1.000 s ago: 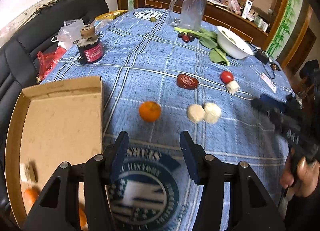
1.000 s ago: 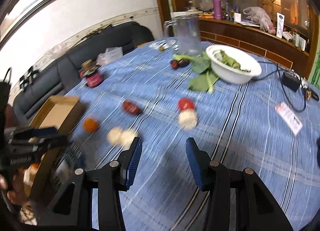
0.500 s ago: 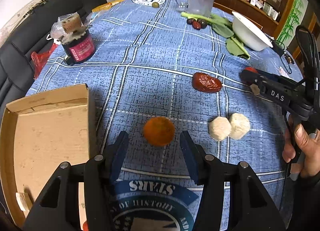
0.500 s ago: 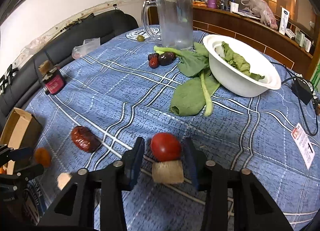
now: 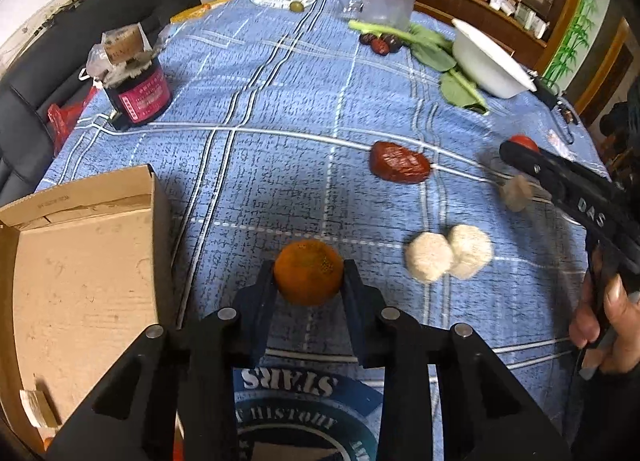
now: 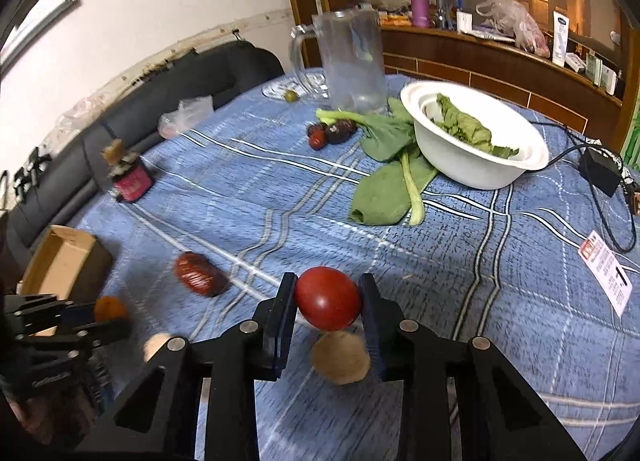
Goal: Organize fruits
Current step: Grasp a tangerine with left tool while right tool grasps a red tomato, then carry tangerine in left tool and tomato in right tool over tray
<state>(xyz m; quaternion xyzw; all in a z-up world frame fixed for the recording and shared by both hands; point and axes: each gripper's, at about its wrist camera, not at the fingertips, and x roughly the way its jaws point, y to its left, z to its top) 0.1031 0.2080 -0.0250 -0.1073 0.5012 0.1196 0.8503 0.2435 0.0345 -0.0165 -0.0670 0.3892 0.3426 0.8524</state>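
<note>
Altogether: one orange point(image 5: 308, 278), one tomato point(image 6: 329, 303), two white balls point(image 5: 448, 252).

Your orange point(image 5: 308, 279) is round, dull-skinned and speckled, just right of the open cardboard box point(image 5: 86, 281); your glossy red tomato point(image 6: 328, 303) sits above a tan lump point(image 6: 340, 358); the wrinkled dark-red date point(image 5: 399, 162) lies alone on the blue cloth; two pale round pieces point(image 5: 448, 252) touch side by side.

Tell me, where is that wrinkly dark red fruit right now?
The wrinkled red date lies on the blue tablecloth. In the left wrist view it is right of centre, beyond the two pale round pieces and the orange.
</note>
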